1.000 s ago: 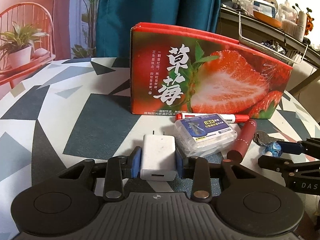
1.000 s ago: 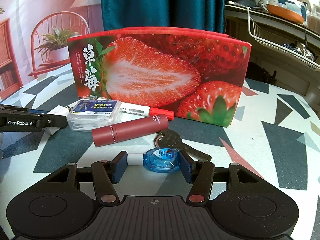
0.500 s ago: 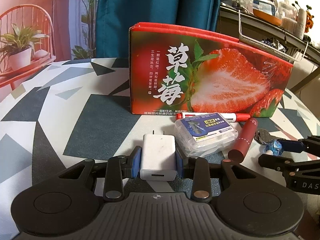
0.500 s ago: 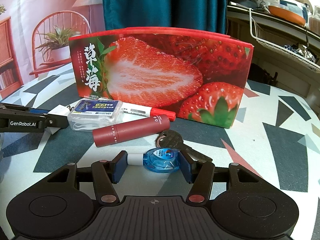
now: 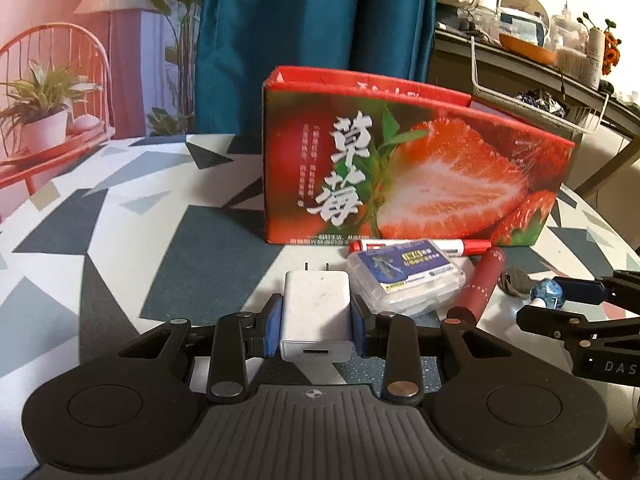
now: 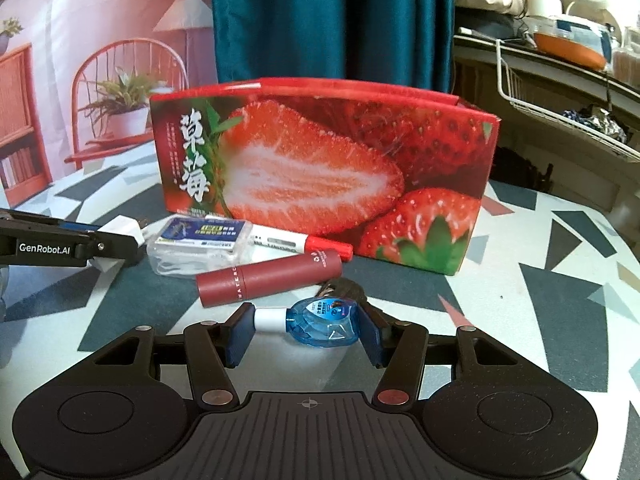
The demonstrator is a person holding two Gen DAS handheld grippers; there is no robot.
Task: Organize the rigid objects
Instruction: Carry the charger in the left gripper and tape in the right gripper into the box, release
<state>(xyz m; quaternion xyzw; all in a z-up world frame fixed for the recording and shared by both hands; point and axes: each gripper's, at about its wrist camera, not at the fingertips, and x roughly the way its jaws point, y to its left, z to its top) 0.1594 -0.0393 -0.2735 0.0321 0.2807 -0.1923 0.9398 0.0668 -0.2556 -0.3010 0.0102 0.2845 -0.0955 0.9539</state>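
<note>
I am holding the left gripper [image 5: 316, 330] with its blue pads pinching the white charger [image 5: 316, 320] on both flanks, prongs aimed at the strawberry box [image 5: 400, 176], which is standing toward the table's far edge. Just right of the charger the clear plastic case [image 5: 404, 280] is lying touching the red-capped marker [image 5: 472, 246] behind it, then the maroon tube [image 5: 482, 284] and the keys [image 5: 516, 280], all on the patterned table [image 5: 120, 240] along the box's front wall.

Furthest right, I am squeezing the right gripper [image 6: 306, 330] on the blue correction tape [image 6: 324, 322]: one pad is pressing the white nozzle end, the other the rounded body.

I am judging that grip the weak one; the nozzle is narrow and the shell curved, so it could pivot or pop out in the lift. The charger's smooth sides could slip too. Both tools are working close together, so carrying both items over the box's rim at once risks a collision or clipping the tall wall.
</note>
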